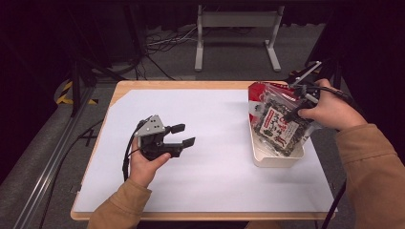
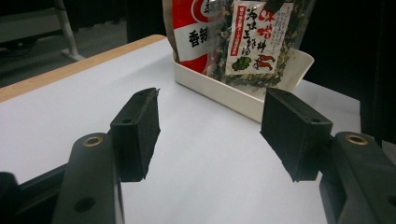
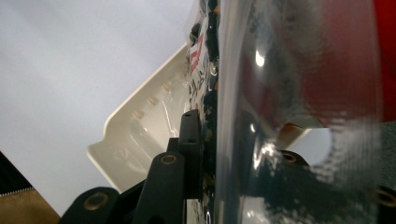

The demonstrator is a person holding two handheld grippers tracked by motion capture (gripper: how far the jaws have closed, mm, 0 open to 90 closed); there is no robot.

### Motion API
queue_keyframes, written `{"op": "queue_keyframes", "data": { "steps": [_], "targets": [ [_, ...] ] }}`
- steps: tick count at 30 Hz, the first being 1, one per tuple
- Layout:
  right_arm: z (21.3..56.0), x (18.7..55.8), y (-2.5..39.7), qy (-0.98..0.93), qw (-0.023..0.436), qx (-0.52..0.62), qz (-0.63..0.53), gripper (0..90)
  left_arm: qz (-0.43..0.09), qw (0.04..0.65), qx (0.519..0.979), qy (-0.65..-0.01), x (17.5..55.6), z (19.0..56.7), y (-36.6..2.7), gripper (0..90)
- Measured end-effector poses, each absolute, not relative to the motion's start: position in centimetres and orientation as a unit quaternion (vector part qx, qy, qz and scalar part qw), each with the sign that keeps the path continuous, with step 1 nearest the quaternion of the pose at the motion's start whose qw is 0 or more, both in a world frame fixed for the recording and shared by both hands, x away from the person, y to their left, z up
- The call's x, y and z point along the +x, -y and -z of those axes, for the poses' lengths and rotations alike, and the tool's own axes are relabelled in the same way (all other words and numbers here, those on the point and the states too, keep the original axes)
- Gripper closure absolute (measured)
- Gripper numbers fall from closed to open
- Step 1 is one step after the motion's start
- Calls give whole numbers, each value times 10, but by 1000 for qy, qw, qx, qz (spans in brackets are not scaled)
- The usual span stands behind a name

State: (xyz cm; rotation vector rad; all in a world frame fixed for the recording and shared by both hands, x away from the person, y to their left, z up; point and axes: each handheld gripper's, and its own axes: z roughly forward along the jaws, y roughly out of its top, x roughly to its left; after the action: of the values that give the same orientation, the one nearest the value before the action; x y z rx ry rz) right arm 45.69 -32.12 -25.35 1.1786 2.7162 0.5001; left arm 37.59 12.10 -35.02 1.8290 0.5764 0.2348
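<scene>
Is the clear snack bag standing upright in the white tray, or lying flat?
Upright. The clear snack bag stands in the white tray, its label facing out, and the right gripper is closed on its upper part.

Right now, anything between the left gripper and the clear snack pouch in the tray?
Nothing visible. The left gripper is open over bare white paper, and the paper up to the tray carries nothing. The right gripper is shut on the clear snack pouch, which stands in the tray before a red pouch.
</scene>
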Motion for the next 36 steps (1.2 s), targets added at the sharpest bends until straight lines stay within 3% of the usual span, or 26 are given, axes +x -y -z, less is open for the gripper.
{"op": "queue_keyframes", "data": {
  "steps": [6, 8, 10, 13, 17, 30, 36],
  "targets": [
    [260, 460, 343, -890, 67, 395, -219, 736, -104, 557, 784, -253, 377, 351, -126, 371],
    [260, 458, 345, -887, 69, 394, -230, 690, -111, 553, 786, -254, 378, 351, -129, 359],
    [260, 454, 348, -884, 99, 378, -259, 522, -109, 546, 789, -261, 377, 354, -133, 351],
    [257, 447, 353, -878, 117, 369, -282, 413, -109, 538, 793, -264, 375, 357, -139, 339],
    [240, 424, 365, -846, 179, 355, -355, 305, -108, 528, 797, -272, 370, 364, -151, 319],
    [221, 349, 383, -767, 304, 348, -446, 299, -120, 522, 789, -302, 350, 371, -191, 305],
    [242, 317, 380, -744, 317, 337, -482, 306, -130, 522, 784, -311, 336, 373, -208, 303]
  ]
}}
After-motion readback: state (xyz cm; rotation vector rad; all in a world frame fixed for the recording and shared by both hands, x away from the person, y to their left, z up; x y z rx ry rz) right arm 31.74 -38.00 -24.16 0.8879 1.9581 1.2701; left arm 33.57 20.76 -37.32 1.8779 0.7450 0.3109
